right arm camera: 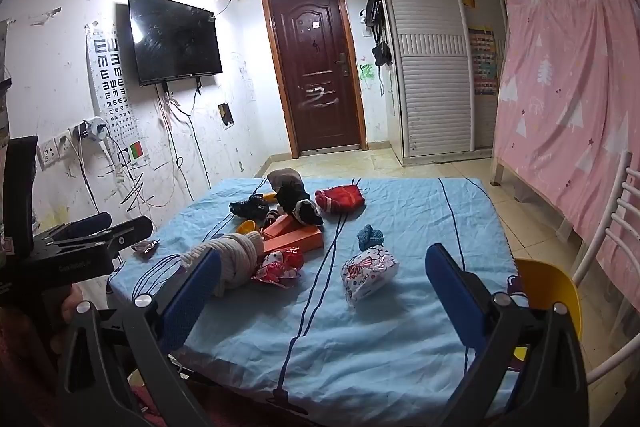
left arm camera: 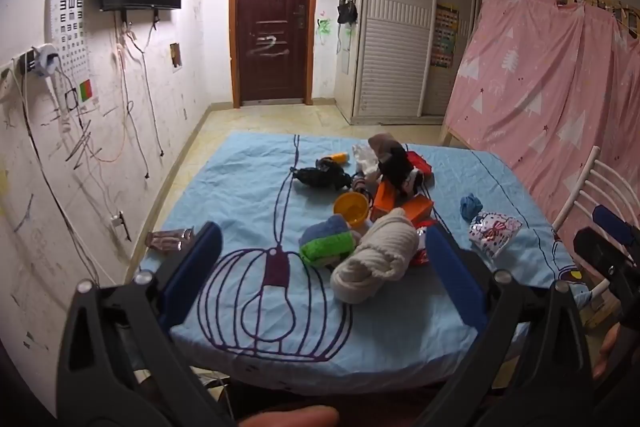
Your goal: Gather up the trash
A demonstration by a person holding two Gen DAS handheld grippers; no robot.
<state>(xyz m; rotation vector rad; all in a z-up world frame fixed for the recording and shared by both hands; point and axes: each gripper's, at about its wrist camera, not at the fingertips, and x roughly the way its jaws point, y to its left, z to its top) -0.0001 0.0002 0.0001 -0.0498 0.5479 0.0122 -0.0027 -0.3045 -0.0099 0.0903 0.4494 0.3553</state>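
A table under a blue cloth [left arm camera: 248, 187] [right arm camera: 420, 219] holds a heap of things. A white patterned snack bag [left arm camera: 494, 231] [right arm camera: 368, 273] lies at the right. A red snack wrapper [right arm camera: 280, 265] lies beside rolled cream socks [left arm camera: 380, 259] [right arm camera: 236, 255]. A crumpled brown wrapper [left arm camera: 168, 239] [right arm camera: 145, 247] lies at the left edge. Orange boxes [left arm camera: 400, 205] [right arm camera: 296, 235] sit mid-table. My left gripper [left arm camera: 324, 279] is open and empty above the near edge. My right gripper [right arm camera: 324, 291] is open and empty, with the white bag between its fingers, farther off.
A yellow bowl [left arm camera: 351, 207], dark socks [left arm camera: 320, 177], a red pouch [right arm camera: 340, 199], a blue sock ball [left arm camera: 471, 206] [right arm camera: 370, 237] and a green-blue cloth [left arm camera: 326, 241] lie in the heap. A white chair [right arm camera: 608, 227] with a yellow seat stands right. Pink curtain [right arm camera: 568, 99] beyond.
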